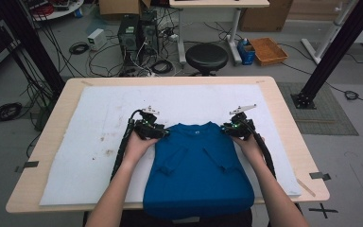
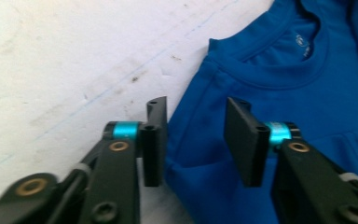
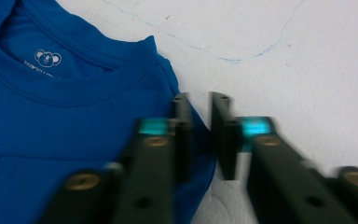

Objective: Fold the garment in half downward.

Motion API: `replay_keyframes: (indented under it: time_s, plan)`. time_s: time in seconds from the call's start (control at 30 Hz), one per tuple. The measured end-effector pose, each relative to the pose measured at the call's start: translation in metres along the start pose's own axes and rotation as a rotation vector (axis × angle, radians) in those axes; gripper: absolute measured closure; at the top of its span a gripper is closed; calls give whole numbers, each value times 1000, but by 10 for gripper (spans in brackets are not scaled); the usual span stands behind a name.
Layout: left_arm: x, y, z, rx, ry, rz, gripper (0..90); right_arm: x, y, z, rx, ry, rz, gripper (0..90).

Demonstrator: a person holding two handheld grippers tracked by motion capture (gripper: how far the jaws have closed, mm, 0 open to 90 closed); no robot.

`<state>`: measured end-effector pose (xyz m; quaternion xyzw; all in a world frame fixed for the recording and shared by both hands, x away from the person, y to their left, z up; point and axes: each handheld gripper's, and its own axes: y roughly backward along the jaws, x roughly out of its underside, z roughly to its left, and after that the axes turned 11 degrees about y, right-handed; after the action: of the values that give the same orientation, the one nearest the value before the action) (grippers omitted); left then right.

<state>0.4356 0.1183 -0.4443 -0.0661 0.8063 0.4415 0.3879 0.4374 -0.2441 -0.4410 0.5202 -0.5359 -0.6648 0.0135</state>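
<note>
In the high view we hold our left gripper (image 1: 163, 133) at one shoulder of the blue T-shirt (image 1: 198, 165) and our right gripper (image 1: 227, 129) at the other. The shirt lies flat between the two sets of fingers, collar towards the far edge, both sleeves folded in over its front, its hem hanging past the near edge of the worktop (image 1: 56, 127). A white mat (image 1: 99, 123) covers the worktop under the shirt, and both our hands rest on the shirt's upper corners.

In the left gripper view our left gripper (image 2: 196, 140) straddles the shoulder edge of the T-shirt (image 2: 284, 93). One of the fingers (image 2: 154, 140) stands over the white mat (image 2: 51, 70) just off the cloth, the other over the blue fabric. A clear gap stays between them and the pads do not press the cloth, so the fingers are released here. The collar lies beyond the fingers.

In the right gripper view, which is blurred, our right gripper (image 3: 200, 133) has its fingers (image 3: 182, 135) drawn almost together on the shoulder edge of the T-shirt (image 3: 74, 116), with blue cloth showing in the narrow slit between them: clenched on the shirt. The collar with its small printed label (image 3: 47, 58) lies beyond the fingers to one side, the white mat (image 3: 284, 60) to the other.
</note>
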Motion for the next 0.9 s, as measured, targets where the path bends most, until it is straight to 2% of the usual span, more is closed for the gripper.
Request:
replay_keyframes:
  time_s: [0.07,0.17,0.3,0.33,0.37,0.4,0.47,0.57,0.6,0.7,0.8,0.83,0.9]
  plan:
    - [0,0,1,-11,0,-2,684,0,1,0,8,5,8,879]
    - [0,0,1,-23,-1,-6,734,2,3,-3,20,-27,6,884]
    - [0,0,0,-27,-6,-9,733,4,5,-7,19,-67,1,881]
    - [0,0,0,-27,-6,-9,709,4,5,-7,19,-67,1,881]
    - [0,0,0,-28,-1,-13,662,4,4,-7,12,-74,-15,781]
    - [-1,-1,-1,-32,12,-25,628,3,5,-7,18,-77,-23,763]
    - [-2,-2,-1,-18,14,-37,616,2,6,-7,11,-83,-55,735]
    - [-3,-5,-2,-16,2,-32,608,0,5,-7,8,-82,-69,689]
    - [-4,-8,-4,-23,-10,-15,608,-3,2,-7,-11,-71,-68,652]
    - [-6,-10,-7,-18,-19,-2,618,-7,-5,-3,-48,-45,-55,645]
    - [-7,-11,-11,-53,-55,8,671,-9,-11,3,-49,1,-19,698]
    - [-7,-11,-12,-64,-60,7,698,-9,-11,3,-37,11,-18,750]
    - [-7,-11,-13,-69,-72,9,753,-9,-11,3,-57,15,-21,848]
